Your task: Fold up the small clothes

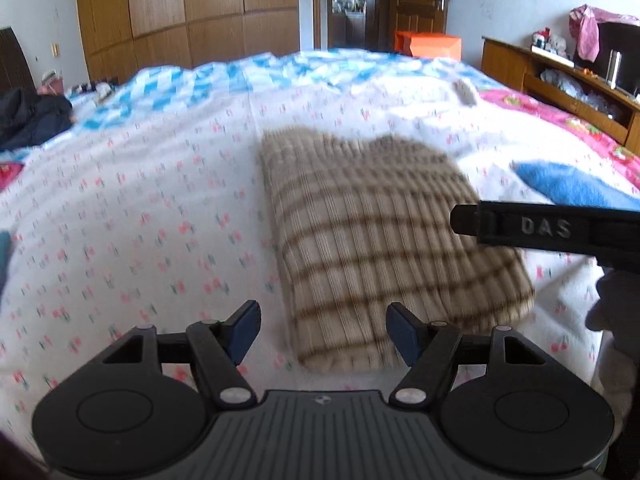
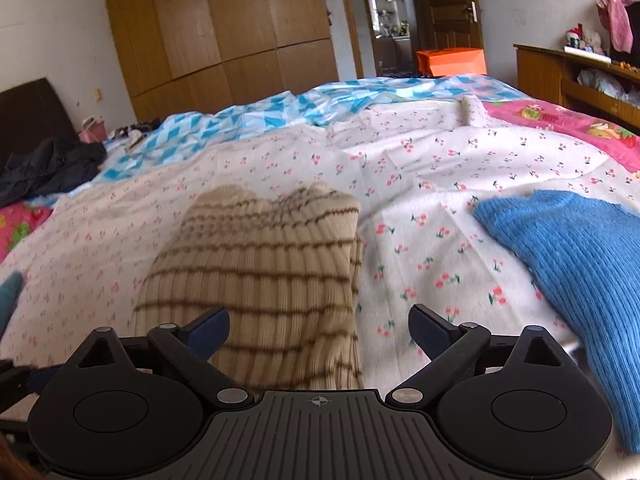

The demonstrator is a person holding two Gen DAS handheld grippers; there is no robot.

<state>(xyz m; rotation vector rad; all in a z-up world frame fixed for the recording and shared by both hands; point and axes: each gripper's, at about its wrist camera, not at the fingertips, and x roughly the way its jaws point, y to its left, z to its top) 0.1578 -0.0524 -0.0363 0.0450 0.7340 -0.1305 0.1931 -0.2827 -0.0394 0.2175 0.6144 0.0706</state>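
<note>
A beige ribbed knit garment with thin brown stripes (image 1: 384, 240) lies folded into a compact rectangle on the bed. My left gripper (image 1: 322, 332) hovers over its near left corner, open, nothing between its fingers. In the right wrist view the same garment (image 2: 260, 268) lies just ahead, and my right gripper (image 2: 318, 332) stands open above its near right edge, holding nothing. One black finger of the right gripper (image 1: 552, 228) reaches in from the right in the left wrist view, above the garment.
A blue knit garment (image 2: 572, 264) lies to the right on the white cherry-print sheet (image 2: 440, 160). Dark clothing (image 2: 44, 172) sits at the far left. A wooden shelf unit (image 2: 580, 80) lines the right wall, a wardrobe (image 2: 224, 28) the far wall.
</note>
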